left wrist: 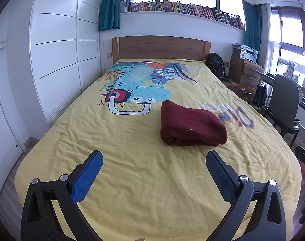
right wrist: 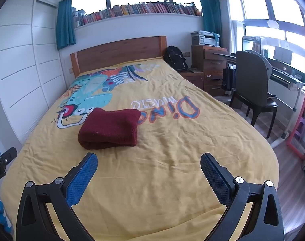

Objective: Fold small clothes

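— While both tools hang over the foot of the bed, how many clothes do you count?

— One: a dark red knitted garment (left wrist: 192,126), folded into a thick bundle, lying on the yellow cartoon-dinosaur bedspread (left wrist: 132,180) about mid-bed, beside the printed lettering.

— And the grippers?

— Two. The left black gripper with blue textured pads (left wrist: 154,156) has its two fingers spread wide, nothing between them, and the bundle sits ahead and to its right. The right black gripper with blue pads (right wrist: 148,158) is likewise spread and empty, with the bundle (right wrist: 110,128) ahead to its left. Neither touches the cloth.

— Anything else around?

— One wooden headboard (left wrist: 160,47), one black backpack (right wrist: 175,58) beside it, one dark chair (right wrist: 252,92), and one long row of books (left wrist: 182,8) on the window ledge.
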`<state>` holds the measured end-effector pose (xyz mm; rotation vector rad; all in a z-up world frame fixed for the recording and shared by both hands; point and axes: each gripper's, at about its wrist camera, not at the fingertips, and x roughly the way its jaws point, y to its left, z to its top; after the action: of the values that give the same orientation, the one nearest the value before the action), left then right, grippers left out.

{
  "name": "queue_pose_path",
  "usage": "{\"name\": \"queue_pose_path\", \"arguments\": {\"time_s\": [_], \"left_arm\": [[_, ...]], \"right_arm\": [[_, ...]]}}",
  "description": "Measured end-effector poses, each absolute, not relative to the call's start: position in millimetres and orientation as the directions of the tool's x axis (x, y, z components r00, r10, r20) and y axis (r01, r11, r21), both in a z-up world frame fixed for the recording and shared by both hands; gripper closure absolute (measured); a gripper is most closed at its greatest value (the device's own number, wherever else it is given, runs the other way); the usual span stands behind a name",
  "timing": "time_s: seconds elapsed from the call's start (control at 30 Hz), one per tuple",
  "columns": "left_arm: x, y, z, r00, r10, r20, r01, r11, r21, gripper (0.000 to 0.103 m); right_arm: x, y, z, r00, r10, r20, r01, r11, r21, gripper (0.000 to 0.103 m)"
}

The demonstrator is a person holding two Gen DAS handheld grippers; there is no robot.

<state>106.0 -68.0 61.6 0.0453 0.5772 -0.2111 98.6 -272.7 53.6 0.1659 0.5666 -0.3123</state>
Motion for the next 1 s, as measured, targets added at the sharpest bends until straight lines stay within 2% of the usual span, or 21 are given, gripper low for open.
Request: {"name": "queue_pose_path", "arguments": {"time_s": [0.47, 1.0], "left_arm": [[99.6, -78.0, 59.8, 0.834, -0.161, -0.528, 0.210, 0.977, 0.034, 0.001], [99.7, -73.3, 62.0, 0.837, -0.164, -0.522, 0.210, 0.977, 0.028, 0.001]], "right_arm": [[94.3, -275.1, 49.4, 0.799, -0.261, -0.542, 0.352, 0.933, 0.069, 0.000], [95.4, -274.7, 46.4, 0.786, -0.295, -0.544, 0.365, 0.931, 0.024, 0.000]]}}
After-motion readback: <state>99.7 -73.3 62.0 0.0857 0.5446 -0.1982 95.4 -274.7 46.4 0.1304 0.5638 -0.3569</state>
